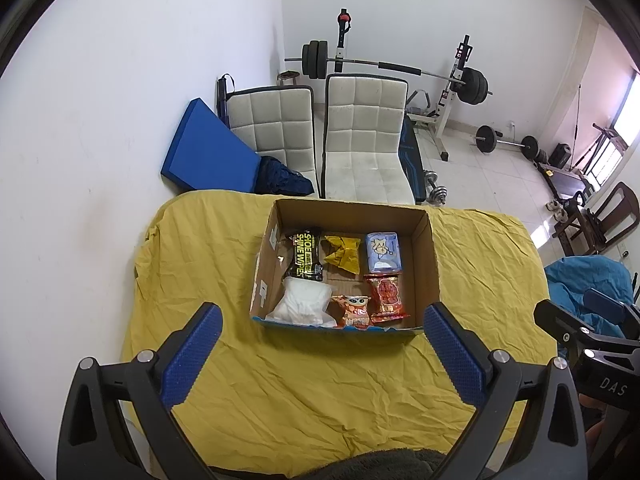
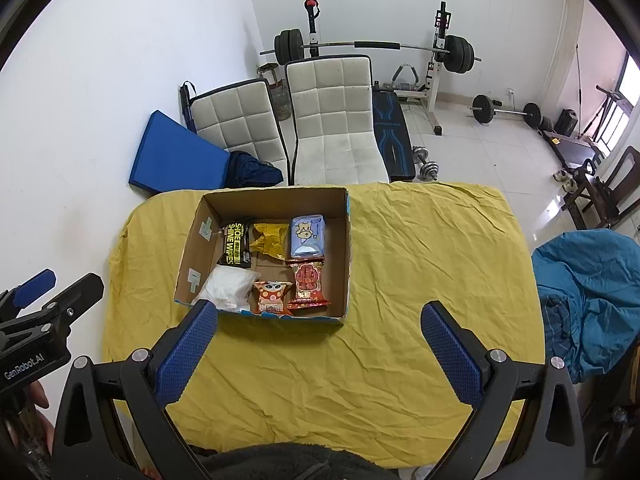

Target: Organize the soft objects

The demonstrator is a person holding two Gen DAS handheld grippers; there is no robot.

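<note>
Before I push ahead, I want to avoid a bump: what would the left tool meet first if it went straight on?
Probably the near wall of the cardboard box, which lies centred between the open left tool fingers. Only yellow cloth lies before it; depth is unclear.

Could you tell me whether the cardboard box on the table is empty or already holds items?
Holds items: the cardboard box is open-topped with six soft packets lying on its floor.
</note>
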